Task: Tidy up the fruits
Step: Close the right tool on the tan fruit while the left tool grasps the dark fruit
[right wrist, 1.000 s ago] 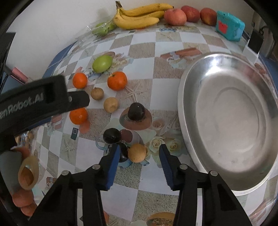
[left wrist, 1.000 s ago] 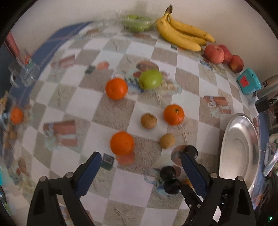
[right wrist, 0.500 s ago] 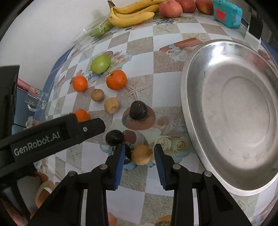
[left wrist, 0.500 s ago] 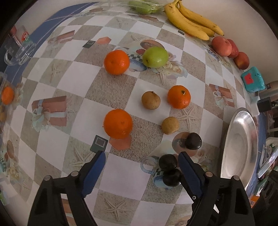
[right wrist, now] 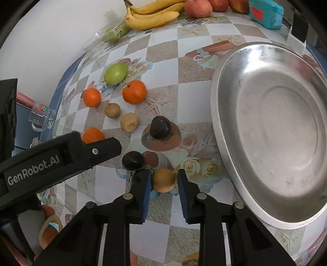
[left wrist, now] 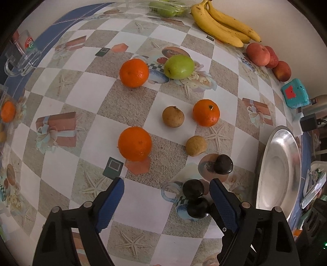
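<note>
My right gripper [right wrist: 164,181] is shut on a small brown round fruit [right wrist: 164,180] that rests on the checked tablecloth, just left of the steel tray [right wrist: 276,133]. Two dark fruits [right wrist: 132,160] lie beside its left finger, and a third [right wrist: 160,126] lies further up. My left gripper [left wrist: 166,184] hangs open over the cloth with nothing between its fingers. Its right finger stands beside two dark fruits [left wrist: 193,188]. Ahead of it lie three oranges [left wrist: 134,143], two brown fruits [left wrist: 173,116], a dark fruit [left wrist: 223,164] and a green apple [left wrist: 179,67].
Bananas [left wrist: 222,28], red apples [left wrist: 258,54] and bagged green fruit [left wrist: 165,9] line the far wall. A teal box [left wrist: 294,96] sits past the steel tray [left wrist: 278,169]. A glass mug [left wrist: 22,59] stands at the left edge. The left tool's black housing [right wrist: 61,155] reaches across the right wrist view.
The right jaws closed from around the brown fruit until they pressed on it. The left gripper tilted downward and narrowed slightly; its housing sank lower in the right wrist view.
</note>
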Motion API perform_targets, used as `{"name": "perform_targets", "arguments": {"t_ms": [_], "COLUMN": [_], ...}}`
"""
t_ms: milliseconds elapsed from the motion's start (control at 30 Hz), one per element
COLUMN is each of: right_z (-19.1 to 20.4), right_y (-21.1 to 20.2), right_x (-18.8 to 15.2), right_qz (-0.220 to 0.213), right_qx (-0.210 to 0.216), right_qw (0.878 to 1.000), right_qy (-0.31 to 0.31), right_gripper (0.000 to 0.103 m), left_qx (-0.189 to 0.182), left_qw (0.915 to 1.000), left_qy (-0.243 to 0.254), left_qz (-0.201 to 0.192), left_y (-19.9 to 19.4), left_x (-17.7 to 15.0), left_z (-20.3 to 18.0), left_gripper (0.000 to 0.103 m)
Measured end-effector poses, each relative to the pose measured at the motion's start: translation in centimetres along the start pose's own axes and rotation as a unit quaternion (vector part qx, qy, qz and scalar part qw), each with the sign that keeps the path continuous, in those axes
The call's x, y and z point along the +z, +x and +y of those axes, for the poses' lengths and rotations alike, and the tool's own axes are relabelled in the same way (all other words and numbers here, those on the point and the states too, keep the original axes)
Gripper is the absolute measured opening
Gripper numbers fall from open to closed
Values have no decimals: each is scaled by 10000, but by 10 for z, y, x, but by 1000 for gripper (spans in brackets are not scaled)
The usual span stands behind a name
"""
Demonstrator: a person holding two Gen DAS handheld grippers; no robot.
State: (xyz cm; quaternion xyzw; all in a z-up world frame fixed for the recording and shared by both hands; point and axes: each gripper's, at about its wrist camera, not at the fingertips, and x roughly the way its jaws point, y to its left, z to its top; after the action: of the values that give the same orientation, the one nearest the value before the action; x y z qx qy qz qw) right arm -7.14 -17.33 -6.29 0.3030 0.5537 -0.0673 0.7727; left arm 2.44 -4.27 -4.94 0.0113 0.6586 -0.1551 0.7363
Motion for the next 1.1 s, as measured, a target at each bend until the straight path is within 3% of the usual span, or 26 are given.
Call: {"name": "perform_targets", "arguments": {"t_ms": [467, 733, 1100], "right_z": [-2, -14, -15], "right_y": [-23, -52, -56], "right_x": [4, 10, 9], "right_qz": [-320, -728, -759], "right_qx": [-69, 58, 78], "right_qw": [9994, 9967, 9965], "right_qy": [77, 341, 341], "right_gripper": [24, 24, 24], "left_qx": [-158, -258, -272], "left_qw": [9998, 9990, 9971], "left_qy": [89, 342, 635], "left_qz": [-3, 138, 317], "left_y": [3, 12, 31], "left_x": [2, 0, -2], "left_z": [-9, -21, -38], "left_gripper": [79, 57, 44]}}
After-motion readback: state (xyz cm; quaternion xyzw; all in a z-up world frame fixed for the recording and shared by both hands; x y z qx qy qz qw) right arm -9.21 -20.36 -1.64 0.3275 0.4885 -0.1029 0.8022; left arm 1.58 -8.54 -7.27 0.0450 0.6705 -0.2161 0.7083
